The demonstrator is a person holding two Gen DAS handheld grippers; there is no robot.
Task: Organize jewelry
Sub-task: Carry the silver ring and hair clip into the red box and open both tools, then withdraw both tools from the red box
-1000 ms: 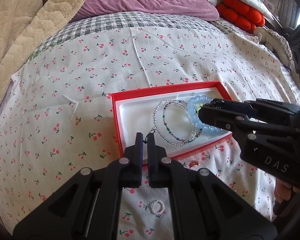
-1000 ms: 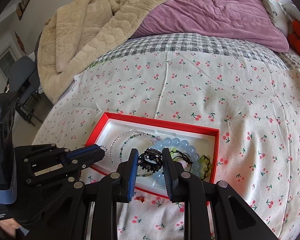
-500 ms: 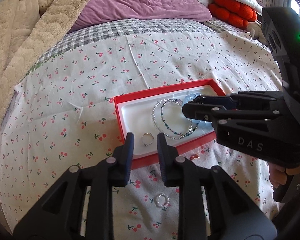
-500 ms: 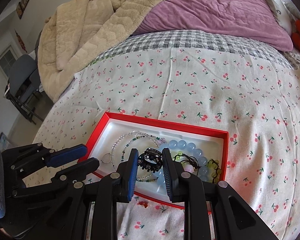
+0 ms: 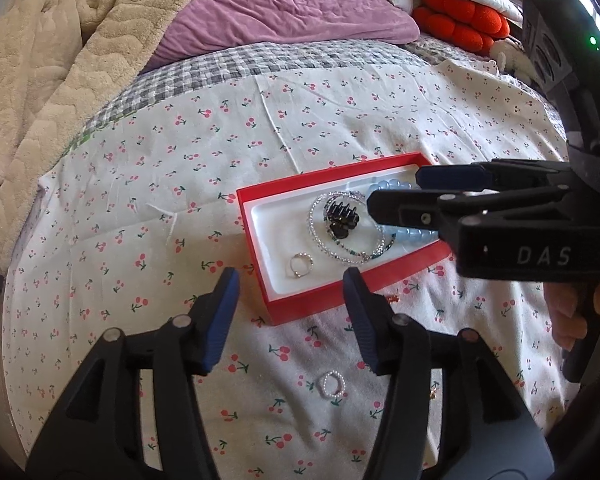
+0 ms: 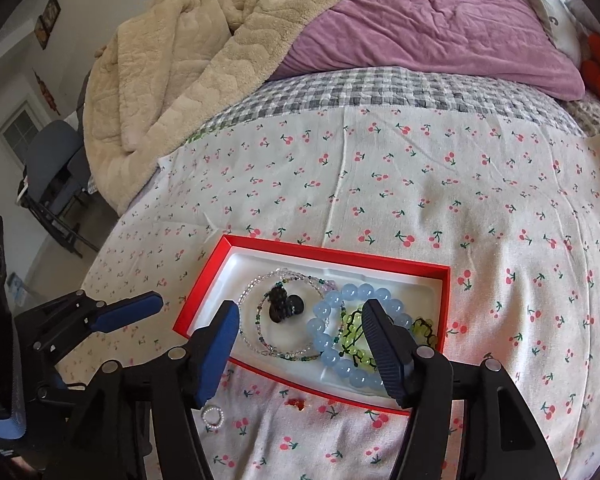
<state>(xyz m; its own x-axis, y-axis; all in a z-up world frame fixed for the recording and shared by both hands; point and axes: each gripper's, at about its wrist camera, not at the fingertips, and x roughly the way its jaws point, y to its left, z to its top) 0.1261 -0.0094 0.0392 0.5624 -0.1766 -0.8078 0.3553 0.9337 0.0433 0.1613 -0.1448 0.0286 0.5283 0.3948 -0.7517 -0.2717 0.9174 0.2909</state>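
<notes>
A red box with a white liner lies on the cherry-print bedsheet. In it lie a clear beaded bracelet, a black hair claw, a blue bead bracelet, a small ring and green beaded pieces. A pearl ring and a small red piece lie on the sheet in front of the box. My left gripper is open and empty near the box's front corner. My right gripper is open and empty over the box.
A beige fleece blanket is heaped at the back left and a purple pillow lies behind. Orange cushions sit at the back right. A chair stands beside the bed's left edge.
My right gripper opened and dropped the black hair claw into the box. My left gripper released the small ring into the box, opened wide and drew back.
</notes>
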